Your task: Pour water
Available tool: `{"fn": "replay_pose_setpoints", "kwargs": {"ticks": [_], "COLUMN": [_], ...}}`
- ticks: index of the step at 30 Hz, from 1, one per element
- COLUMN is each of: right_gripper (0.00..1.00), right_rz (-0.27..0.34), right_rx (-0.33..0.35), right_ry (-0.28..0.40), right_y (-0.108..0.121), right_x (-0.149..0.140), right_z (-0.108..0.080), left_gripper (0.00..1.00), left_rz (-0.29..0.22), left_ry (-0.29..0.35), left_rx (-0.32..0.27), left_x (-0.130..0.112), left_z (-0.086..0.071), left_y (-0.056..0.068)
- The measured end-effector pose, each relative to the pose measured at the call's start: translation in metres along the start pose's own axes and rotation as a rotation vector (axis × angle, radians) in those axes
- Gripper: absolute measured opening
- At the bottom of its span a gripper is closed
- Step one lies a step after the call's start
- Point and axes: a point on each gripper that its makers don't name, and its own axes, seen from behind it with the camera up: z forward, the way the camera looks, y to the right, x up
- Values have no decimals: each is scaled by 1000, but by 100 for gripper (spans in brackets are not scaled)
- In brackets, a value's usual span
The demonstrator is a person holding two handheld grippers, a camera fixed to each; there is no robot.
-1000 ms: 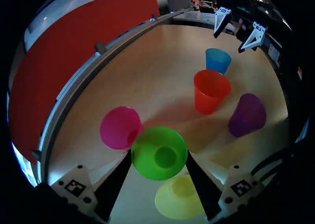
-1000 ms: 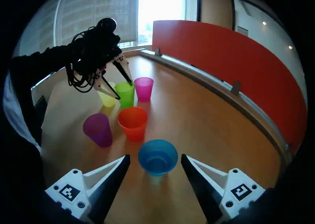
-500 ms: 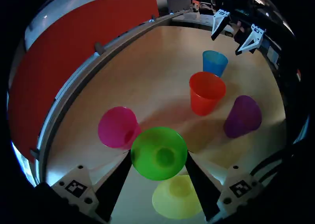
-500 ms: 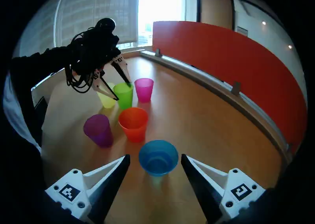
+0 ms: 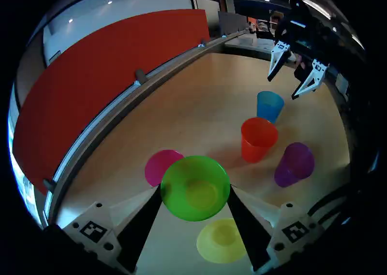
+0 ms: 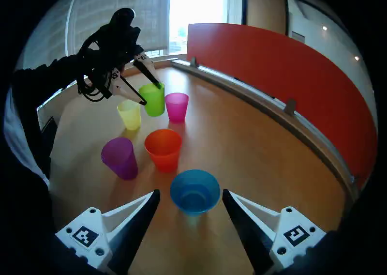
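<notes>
My left gripper (image 5: 193,188) is shut on a green cup (image 5: 195,205), held up in the air above the wooden table (image 5: 193,105). Below it stand a pink cup (image 5: 159,162) and a yellow cup (image 5: 223,240). Farther off are an orange cup (image 5: 259,138), a purple cup (image 5: 294,164) and a blue cup (image 5: 269,106). In the right gripper view the blue cup (image 6: 195,191) stands between the open fingers of my right gripper (image 6: 190,192), with a gap on each side. Beyond it, the left gripper (image 6: 151,94) holds the green cup (image 6: 155,103) above the yellow cup (image 6: 129,114).
A red partition (image 6: 290,67) with a grey rail runs along the table's far edge. A dark sleeve (image 6: 43,81) and cables reach in behind the left gripper. The orange cup (image 6: 163,150), purple cup (image 6: 119,158) and pink cup (image 6: 176,107) stand close together mid-table.
The left gripper has lifted the green cup off the table, so the other cups look smaller and lower. The right gripper has stayed around the blue cup.
</notes>
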Motion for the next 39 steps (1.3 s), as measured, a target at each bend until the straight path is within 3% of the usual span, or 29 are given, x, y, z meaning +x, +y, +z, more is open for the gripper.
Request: {"fn": "replay_pose_setpoints", "kwargs": {"ticks": [11, 32, 39], "right_gripper": [100, 100, 100], "right_rz": [-15, -12, -18], "right_rx": [-12, -10, -10], "right_ry": [-26, -65, -73], "right_y": [4, 9, 10], "right_x": [-6, -20, -25], "right_z": [4, 22, 28], "left_gripper": [91, 90, 90], "left_rz": [-40, -85, -99], "left_ry": [69, 164, 226], "left_rx": [30, 42, 61], "left_x": [17, 46, 61], "left_z": [-21, -56, -68], "left_y": [-7, -7, -8]}}
